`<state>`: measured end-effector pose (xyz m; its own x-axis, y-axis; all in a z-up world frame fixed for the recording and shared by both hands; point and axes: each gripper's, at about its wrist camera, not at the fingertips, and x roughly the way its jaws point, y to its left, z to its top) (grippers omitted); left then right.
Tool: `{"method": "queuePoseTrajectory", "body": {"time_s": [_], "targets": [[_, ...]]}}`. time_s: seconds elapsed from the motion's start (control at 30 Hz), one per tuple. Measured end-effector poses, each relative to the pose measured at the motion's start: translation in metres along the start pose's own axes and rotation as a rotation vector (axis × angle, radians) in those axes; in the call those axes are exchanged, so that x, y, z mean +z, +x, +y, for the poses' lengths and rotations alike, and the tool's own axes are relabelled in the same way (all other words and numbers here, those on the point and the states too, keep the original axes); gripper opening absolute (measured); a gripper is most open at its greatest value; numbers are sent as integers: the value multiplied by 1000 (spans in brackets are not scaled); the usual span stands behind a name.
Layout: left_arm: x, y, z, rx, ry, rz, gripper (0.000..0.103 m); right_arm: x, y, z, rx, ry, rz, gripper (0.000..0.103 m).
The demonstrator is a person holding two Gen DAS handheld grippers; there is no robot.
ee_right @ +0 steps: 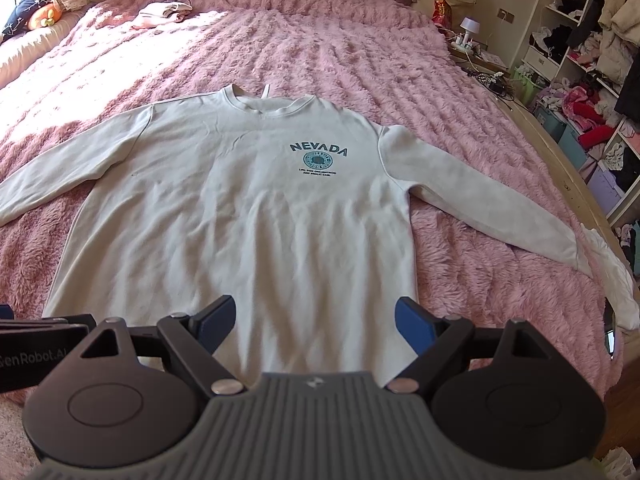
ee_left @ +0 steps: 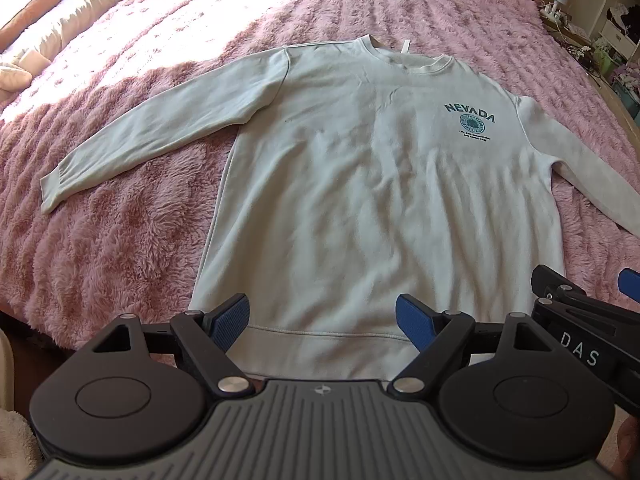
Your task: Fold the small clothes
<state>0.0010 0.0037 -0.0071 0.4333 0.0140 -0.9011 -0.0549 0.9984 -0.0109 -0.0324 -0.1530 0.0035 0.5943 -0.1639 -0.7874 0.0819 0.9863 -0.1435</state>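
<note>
A pale grey-white sweatshirt (ee_left: 360,184) with a teal NEVADA print lies flat, front up, on the pink fuzzy bedspread, both sleeves spread out to the sides. It also shows in the right wrist view (ee_right: 248,216). My left gripper (ee_left: 322,322) is open and empty, just above the sweatshirt's bottom hem. My right gripper (ee_right: 314,320) is open and empty, over the lower right part of the hem. The right gripper also shows at the right edge of the left wrist view (ee_left: 580,320).
The pink bedspread (ee_right: 400,64) covers the whole bed. A small folded pink-white garment (ee_right: 164,12) lies near the headboard. Pillows and a plush toy (ee_right: 40,16) are at the far left. A white cloth (ee_right: 616,276) hangs at the bed's right edge. Cluttered shelves (ee_right: 592,80) stand at the right.
</note>
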Motion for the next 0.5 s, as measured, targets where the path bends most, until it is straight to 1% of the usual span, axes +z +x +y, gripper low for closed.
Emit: {"method": "queuePoseTrajectory", "body": {"time_s": [0.5], "targets": [[0, 6, 3, 6, -7, 12, 97, 1, 5, 1, 10, 0, 16, 83]]}}
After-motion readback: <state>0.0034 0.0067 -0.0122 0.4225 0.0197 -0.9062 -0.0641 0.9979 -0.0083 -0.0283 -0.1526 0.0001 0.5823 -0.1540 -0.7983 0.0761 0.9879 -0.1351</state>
